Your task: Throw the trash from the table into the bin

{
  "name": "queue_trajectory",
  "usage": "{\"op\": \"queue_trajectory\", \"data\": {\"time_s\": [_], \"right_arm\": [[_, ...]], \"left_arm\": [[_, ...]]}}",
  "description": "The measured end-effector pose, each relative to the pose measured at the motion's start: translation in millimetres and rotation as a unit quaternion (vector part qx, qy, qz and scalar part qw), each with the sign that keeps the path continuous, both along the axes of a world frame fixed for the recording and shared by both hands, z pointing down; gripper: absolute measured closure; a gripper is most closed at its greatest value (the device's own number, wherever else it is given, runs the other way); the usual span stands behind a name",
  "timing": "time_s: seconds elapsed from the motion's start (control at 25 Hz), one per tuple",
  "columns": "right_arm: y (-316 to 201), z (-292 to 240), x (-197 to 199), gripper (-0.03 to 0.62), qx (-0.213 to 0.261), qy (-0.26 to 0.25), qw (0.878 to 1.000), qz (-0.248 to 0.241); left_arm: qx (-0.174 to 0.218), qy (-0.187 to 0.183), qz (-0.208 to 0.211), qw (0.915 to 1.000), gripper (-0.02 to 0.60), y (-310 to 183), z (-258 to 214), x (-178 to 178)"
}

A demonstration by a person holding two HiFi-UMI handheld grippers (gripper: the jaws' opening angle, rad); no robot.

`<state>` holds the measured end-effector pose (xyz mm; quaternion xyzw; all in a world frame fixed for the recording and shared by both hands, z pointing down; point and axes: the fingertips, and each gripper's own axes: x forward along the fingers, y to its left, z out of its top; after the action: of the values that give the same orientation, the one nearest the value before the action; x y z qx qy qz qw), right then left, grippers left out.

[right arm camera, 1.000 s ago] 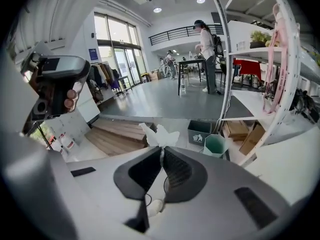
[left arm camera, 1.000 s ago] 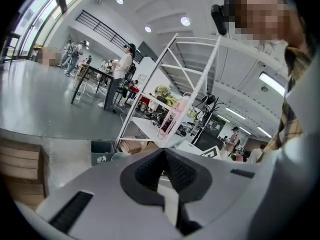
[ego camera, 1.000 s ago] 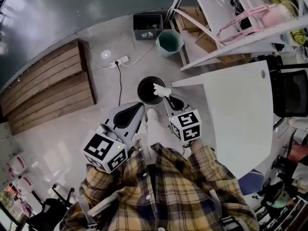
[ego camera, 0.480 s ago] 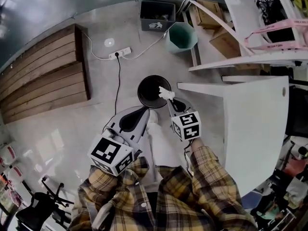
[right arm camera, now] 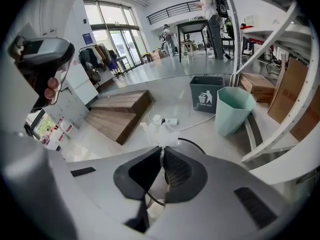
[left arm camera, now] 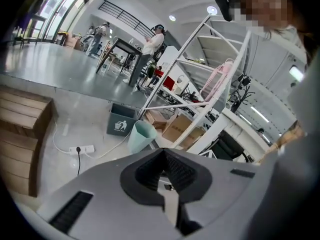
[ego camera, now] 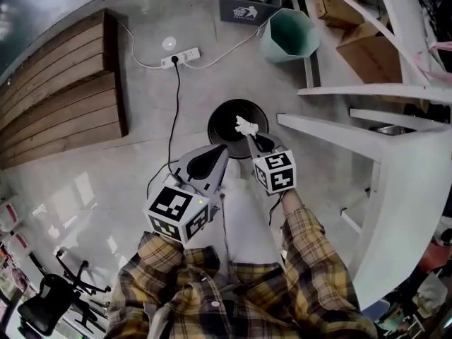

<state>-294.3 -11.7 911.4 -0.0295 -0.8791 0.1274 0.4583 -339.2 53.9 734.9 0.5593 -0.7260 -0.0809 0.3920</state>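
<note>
A crumpled white paper scrap (ego camera: pixel 245 126) is clenched between the tips of the right gripper (ego camera: pixel 249 136) just above the middle of the head view, where it is seen against the right part of the opening of a round black bin (ego camera: pixel 224 122) standing on the floor. In the right gripper view the jaws of the right gripper (right arm camera: pixel 161 151) are pressed together on the scrap (right arm camera: pixel 155 132), which sticks out beyond the tips, with the bin's rim (right arm camera: pixel 195 143) just behind it. The left gripper (ego camera: pixel 223 149) is held just left of the right one, below the bin in the frame; in its own view its jaws (left arm camera: pixel 163 154) are closed with nothing between them. A white table (ego camera: pixel 402 189) fills the right side of the head view. A teal bin (ego camera: pixel 289 37) and a grey bin (ego camera: pixel 248 2) stand at the upper edge, a power strip (ego camera: pixel 181 58) lies to their left, and a wooden platform (ego camera: pixel 56 97) occupies the upper left.
</note>
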Motion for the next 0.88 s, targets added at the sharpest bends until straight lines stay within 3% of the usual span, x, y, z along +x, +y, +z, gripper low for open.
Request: {"op": "queue_trajectory", "data": {"time_s": [0.44,0.68,0.88], "right_arm": [[-1.4,121.8,-4.1,0.586,-0.031,0.045,0.998,-0.032],[2.1,166.1,4.6,0.585,-0.054,0.106,0.992,-0.043],[6.7,187.5,18.7,0.451,-0.087,0.151,0.984,-0.037]], "left_arm": [[-0.036,0.022,0.020,0.9989,0.577,-14.0,117.6,-12.6],[-0.048,0.038,0.033,0.9976,0.576,-17.6,143.0,-11.1],[-0.050,0.036,0.040,0.9973,0.576,-21.2,145.5,-9.1]]}}
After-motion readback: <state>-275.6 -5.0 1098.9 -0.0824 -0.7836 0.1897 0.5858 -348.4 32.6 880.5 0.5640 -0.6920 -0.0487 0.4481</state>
